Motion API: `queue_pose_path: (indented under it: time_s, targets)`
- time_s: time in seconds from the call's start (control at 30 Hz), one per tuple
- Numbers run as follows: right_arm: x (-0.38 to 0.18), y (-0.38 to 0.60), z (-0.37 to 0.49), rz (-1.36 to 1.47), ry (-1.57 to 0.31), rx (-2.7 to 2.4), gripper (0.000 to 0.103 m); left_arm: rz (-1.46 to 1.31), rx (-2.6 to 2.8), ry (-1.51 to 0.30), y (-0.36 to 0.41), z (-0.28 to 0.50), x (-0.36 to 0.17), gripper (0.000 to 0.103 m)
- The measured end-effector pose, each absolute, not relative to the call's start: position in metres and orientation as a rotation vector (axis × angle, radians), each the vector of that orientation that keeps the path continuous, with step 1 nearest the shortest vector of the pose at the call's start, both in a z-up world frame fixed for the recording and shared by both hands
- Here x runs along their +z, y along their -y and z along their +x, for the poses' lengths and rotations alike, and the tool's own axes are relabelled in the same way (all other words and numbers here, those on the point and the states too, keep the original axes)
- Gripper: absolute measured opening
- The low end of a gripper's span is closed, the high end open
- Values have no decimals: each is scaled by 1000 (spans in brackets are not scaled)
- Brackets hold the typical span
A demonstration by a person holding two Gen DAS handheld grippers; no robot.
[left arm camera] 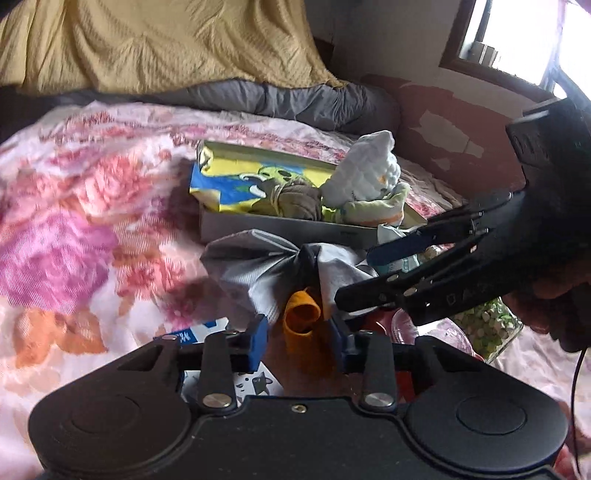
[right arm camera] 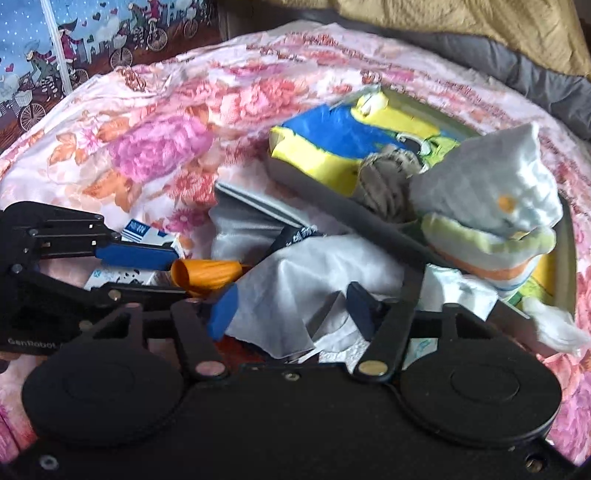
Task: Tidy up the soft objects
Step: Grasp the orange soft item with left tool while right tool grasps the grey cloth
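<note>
Grippers: two. The left gripper [left arm camera: 299, 332] has its blue-padded fingers spread, an orange rolled rubbery piece [left arm camera: 301, 314] lying between them with a gap on each side. The right gripper [right arm camera: 291, 306] is also spread, its fingers either side of a crumpled white-grey cloth [right arm camera: 295, 280]; no pinch shows.

Landmark: one shallow grey cardboard box [left arm camera: 258, 225], lying open on the bed.

In the box, counted: one yellow-and-blue cartoon-print plastic packet [left arm camera: 221, 184]; one knotted beige-brown sock bundle [left arm camera: 295, 201]; one white quilted soft bundle [left arm camera: 365, 173] standing highest at the box's window end; one green-and-orange striped sock [left arm camera: 373, 212] beneath it.

In front of the box: the white-grey cloth and the orange piece, both just beside its near wall; one blue-and-white printed card packet [right arm camera: 142, 230] a little farther out, beside the left gripper.

Surface: pink floral bedspread [left arm camera: 92, 221].

Room: mustard quilt [left arm camera: 166, 40] and grey bedding [left arm camera: 277, 99] behind the box; window [left arm camera: 517, 33]; peeling red wall [left arm camera: 443, 140]; bicycle-print curtain [right arm camera: 74, 40].

Hard to make out: a clear container of green-white bits [left arm camera: 487, 325] and pink items near it, largely hidden by the right gripper; both views are motion-blurred.
</note>
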State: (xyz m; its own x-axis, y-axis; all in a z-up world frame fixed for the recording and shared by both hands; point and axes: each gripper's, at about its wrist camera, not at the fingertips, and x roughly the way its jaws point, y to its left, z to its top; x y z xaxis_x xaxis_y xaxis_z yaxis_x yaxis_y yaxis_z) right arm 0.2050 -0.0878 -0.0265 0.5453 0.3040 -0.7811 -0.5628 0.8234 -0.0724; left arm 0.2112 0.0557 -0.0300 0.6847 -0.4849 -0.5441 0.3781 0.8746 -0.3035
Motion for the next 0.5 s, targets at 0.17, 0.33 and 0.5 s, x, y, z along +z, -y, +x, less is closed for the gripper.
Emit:
queue_pose_path:
  time_s: [0.17,0.33,0.5]
  targets:
    - [-40,88,206,-316,-863,527,23,-211,-508,-674,-58,215,-34,22]
    - [-36,93,203,-293,-846,525,16,-206,-518,-670,-55,213,-36,16]
    - [-29,97,201,-285,-831,520,10,-224,-518,-667,-55,213,-37,16]
